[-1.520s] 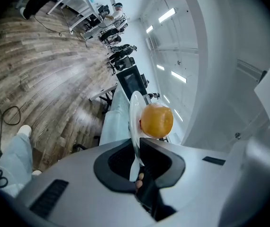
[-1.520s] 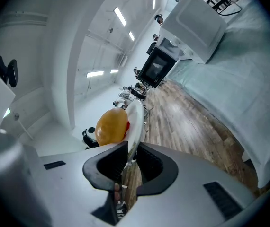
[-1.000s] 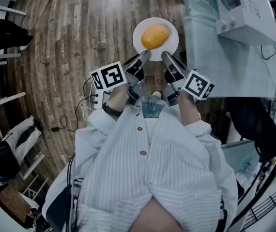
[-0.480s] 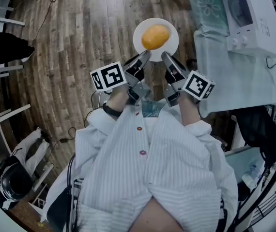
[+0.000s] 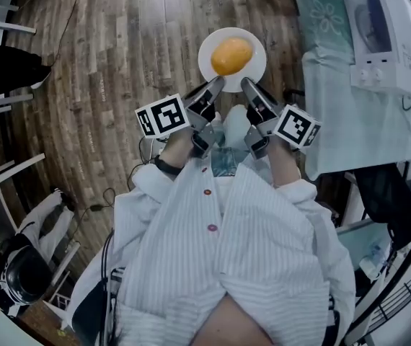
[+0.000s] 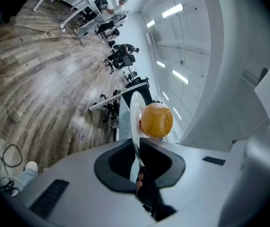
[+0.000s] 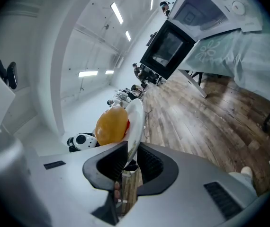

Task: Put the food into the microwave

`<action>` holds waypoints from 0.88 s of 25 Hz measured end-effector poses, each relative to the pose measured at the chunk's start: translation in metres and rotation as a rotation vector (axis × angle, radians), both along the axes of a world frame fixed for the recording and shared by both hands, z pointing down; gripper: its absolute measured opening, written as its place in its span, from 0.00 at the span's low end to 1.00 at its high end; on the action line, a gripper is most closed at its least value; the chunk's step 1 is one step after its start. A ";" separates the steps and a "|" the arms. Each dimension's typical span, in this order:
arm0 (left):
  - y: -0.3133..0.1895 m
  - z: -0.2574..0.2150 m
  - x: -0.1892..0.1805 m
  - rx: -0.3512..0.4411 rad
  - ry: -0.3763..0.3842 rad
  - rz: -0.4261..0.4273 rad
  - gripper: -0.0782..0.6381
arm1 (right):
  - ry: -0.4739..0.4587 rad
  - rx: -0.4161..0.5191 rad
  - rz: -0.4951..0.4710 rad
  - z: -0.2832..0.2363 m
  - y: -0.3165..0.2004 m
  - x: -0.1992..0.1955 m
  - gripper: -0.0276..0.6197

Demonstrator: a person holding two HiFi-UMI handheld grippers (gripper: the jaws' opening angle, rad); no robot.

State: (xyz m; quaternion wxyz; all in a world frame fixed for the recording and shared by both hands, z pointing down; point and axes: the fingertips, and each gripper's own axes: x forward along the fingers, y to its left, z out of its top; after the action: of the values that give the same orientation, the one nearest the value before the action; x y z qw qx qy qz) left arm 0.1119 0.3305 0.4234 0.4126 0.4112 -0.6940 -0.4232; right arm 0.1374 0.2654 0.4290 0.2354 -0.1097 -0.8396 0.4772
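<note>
The left gripper [image 5: 215,84] and the right gripper [image 5: 248,85] are each clamping the near rim of a white plate [image 5: 205,49]. The plate is bearing a round orange-yellow food [image 5: 231,55] above the wooden floor [image 5: 119,49]. A white microwave [image 5: 389,38] is sitting on a cloth-covered worktop [image 5: 350,128] to the right, well apart from the plate.

left hand-held gripper [image 5: 216,84] and right hand-held gripper [image 5: 247,85] side by side, jaws clamping plate [image 5: 208,63].

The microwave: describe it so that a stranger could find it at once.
Look to the right edge of the head view, where a table is draped in a pale green cloth with a flower print. On its far end sits the microwave: a white box, marked out by its dark window and two round knobs.
</note>
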 end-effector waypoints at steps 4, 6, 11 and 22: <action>0.002 0.005 0.000 0.000 0.025 -0.015 0.15 | 0.026 -0.004 -0.018 0.005 0.002 -0.002 0.16; 0.000 0.009 0.001 -0.003 0.031 -0.022 0.15 | 0.032 -0.006 -0.030 0.008 -0.001 -0.001 0.16; 0.010 0.018 -0.035 0.002 0.042 -0.058 0.15 | 0.047 0.003 -0.068 0.017 0.009 -0.039 0.16; -0.033 0.027 -0.117 -0.027 0.029 -0.039 0.15 | 0.036 -0.038 -0.038 0.027 -0.034 -0.121 0.16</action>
State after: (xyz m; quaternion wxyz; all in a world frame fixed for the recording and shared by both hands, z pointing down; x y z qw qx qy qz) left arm -0.0052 0.2972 0.4501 0.4198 0.3861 -0.7013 -0.4277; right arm 0.0166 0.2318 0.4562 0.2575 -0.1216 -0.8236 0.4904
